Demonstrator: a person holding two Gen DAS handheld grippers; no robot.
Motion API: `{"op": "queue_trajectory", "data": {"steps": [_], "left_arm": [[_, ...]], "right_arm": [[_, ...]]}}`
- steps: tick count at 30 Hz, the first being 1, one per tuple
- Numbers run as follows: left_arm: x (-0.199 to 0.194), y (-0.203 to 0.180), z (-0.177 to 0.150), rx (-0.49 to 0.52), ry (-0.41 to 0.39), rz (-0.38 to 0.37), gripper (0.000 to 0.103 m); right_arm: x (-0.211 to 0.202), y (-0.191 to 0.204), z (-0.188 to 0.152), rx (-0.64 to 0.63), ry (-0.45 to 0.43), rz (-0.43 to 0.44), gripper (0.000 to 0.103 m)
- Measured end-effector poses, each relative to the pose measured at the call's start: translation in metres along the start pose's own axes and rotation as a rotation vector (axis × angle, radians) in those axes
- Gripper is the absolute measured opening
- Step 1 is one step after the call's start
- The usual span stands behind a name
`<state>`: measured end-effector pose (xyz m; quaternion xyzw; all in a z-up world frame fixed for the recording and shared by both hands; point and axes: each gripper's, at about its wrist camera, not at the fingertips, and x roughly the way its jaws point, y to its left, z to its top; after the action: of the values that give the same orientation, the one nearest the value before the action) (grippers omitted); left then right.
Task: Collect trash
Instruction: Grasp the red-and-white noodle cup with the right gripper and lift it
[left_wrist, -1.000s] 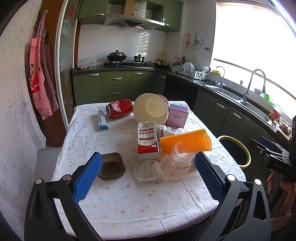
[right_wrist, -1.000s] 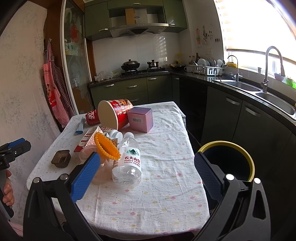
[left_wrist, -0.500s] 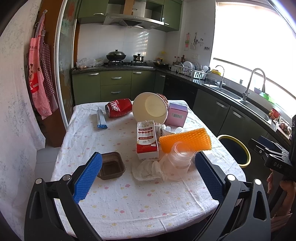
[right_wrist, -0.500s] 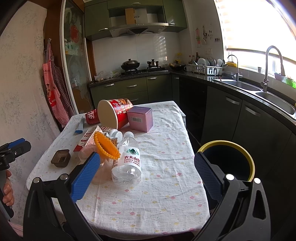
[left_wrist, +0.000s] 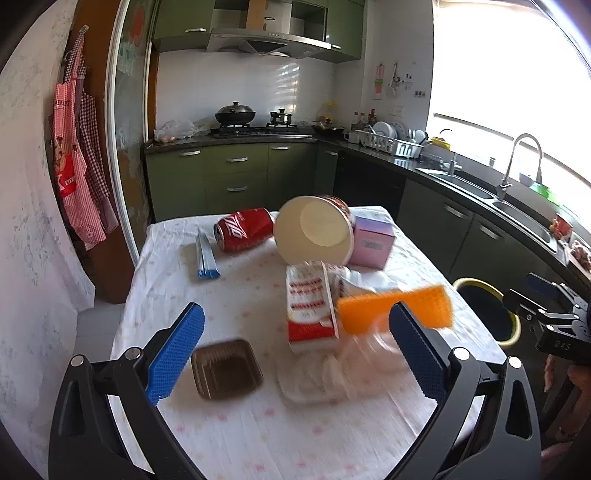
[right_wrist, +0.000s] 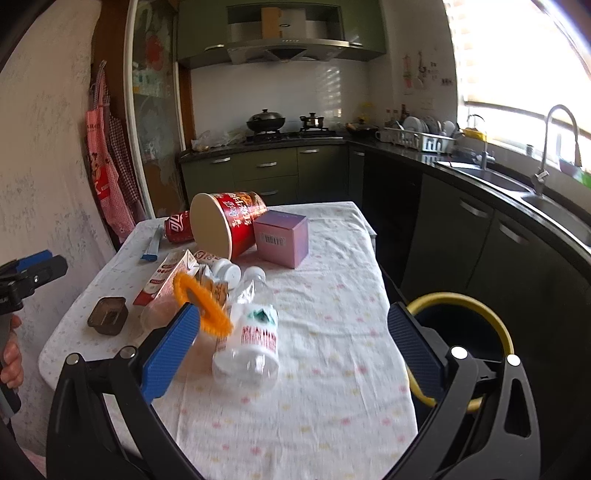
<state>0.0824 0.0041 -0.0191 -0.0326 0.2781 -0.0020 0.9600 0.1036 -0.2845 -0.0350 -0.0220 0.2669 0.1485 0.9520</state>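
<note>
Trash (left_wrist: 332, 295) mid-table, bare cloth (right_wrist: 332, 406) toward near edge.

Both views now sit closer over the desk (left_wrist: 236, 435): the left hand-held gripper (left_wrist: 295, 350) nears the brown tray (left_wrist: 225, 369), the right hand-held gripper (right_wrist: 291, 350) the water bottle (right_wrist: 251, 343).

I see a small kitchen with green cabinets (left_wrist: 236, 173) along the back wall and down the right side under a dark countertop (right_wrist: 480, 177). White tile backsplash (left_wrist: 258, 92), steel range hood (left_wrist: 266, 42) above a gas stove (left_wrist: 255, 129) with a black wok (left_wrist: 235, 112) and a small pot (right_wrist: 312, 121). Sink (left_wrist: 517, 206) with a tall curved faucet (left_wrist: 517, 162) sits on the right under a big window (left_wrist: 517, 81) that's blown out with daylight. Dish rack (right_wrist: 421, 138) near the corner. Red checked aprons (left_wrist: 77, 162) hang on the left wall. Dining table with a white spotted tablecloth (right_wrist: 332, 387) in the middle, pale floor (left_wrist: 96, 325) beside it.
</note>
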Motion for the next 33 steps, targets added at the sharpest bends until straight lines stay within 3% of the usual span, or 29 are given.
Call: {"op": "queue_trajectory", "data": {"steps": [11,16,19,25,28,30,33], "left_arm": [[0.076,0.041,0.048,-0.032,-0.008,0.026,0.099],[0.098,0.067,0.054,-0.073,0.003,0.017,0.099],[0.106,0.078,0.054,-0.088,0.005,0.016,0.099],[0.117,0.091,0.053,-0.097,-0.010,0.007,0.099],[0.121,0.095,0.051,-0.099,-0.016,-0.003,0.099],[0.125,0.095,0.050,-0.100,-0.013,-0.014,0.099],[0.128,0.095,0.048,-0.102,-0.008,-0.027,0.099]], "right_arm": [[0.101,0.062,0.083,-0.255,0.045,0.053,0.097],[0.162,0.106,0.106,-0.414,0.120,0.011,0.095],[0.199,0.122,0.113,-0.479,0.166,-0.052,0.087],[0.249,0.132,0.112,-0.564,0.201,-0.181,0.078],[0.261,0.134,0.112,-0.600,0.193,-0.221,0.067],[0.268,0.134,0.114,-0.603,0.191,-0.235,0.041],[0.272,0.132,0.121,-0.605,0.162,-0.251,0.013]]}}
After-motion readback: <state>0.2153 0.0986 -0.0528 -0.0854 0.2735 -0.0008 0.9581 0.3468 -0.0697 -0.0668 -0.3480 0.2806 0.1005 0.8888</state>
